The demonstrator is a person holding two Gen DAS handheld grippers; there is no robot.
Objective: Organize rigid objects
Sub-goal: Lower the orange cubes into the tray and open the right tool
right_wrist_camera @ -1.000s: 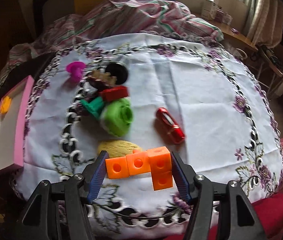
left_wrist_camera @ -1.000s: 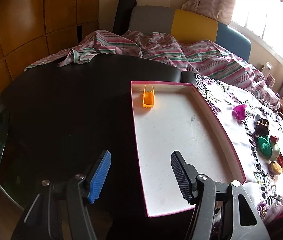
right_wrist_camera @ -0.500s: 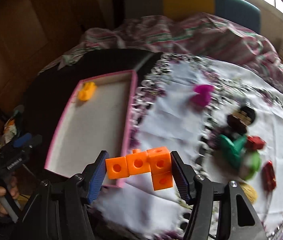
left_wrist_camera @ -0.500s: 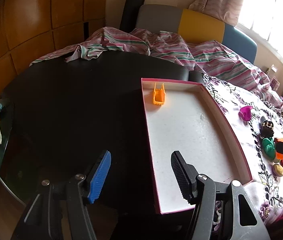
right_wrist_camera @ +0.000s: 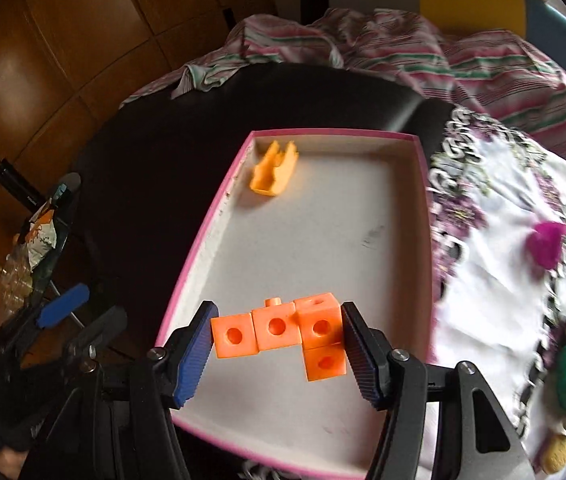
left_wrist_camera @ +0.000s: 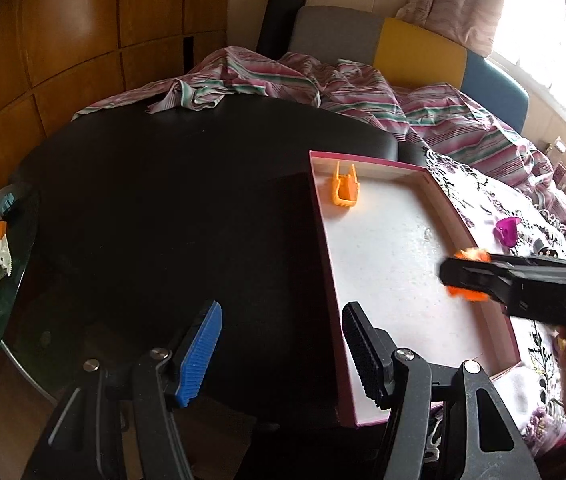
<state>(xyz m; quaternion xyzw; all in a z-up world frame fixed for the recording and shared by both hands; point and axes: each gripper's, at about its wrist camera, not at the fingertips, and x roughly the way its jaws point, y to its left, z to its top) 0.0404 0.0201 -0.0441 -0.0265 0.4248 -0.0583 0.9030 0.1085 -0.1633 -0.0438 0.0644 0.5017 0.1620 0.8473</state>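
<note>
Pink-rimmed tray (mostly bare) lies under right gripper clamping orange blocks.

Warm wooden wall panels, dark round tabletop, striped pink bedding heaped behind, grey, yellow and blue headboard, pale curtain, bright window at right, embroidered white tablecloth

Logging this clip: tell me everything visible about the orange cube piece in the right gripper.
The orange cube piece is four linked plastic cubes in an L: three in a row, one below the right end. Faces have round holes; a peg tops the middle cube. The right gripper pinches the row's ends, holding it above the pink-rimmed tray, touching nothing else.
</note>
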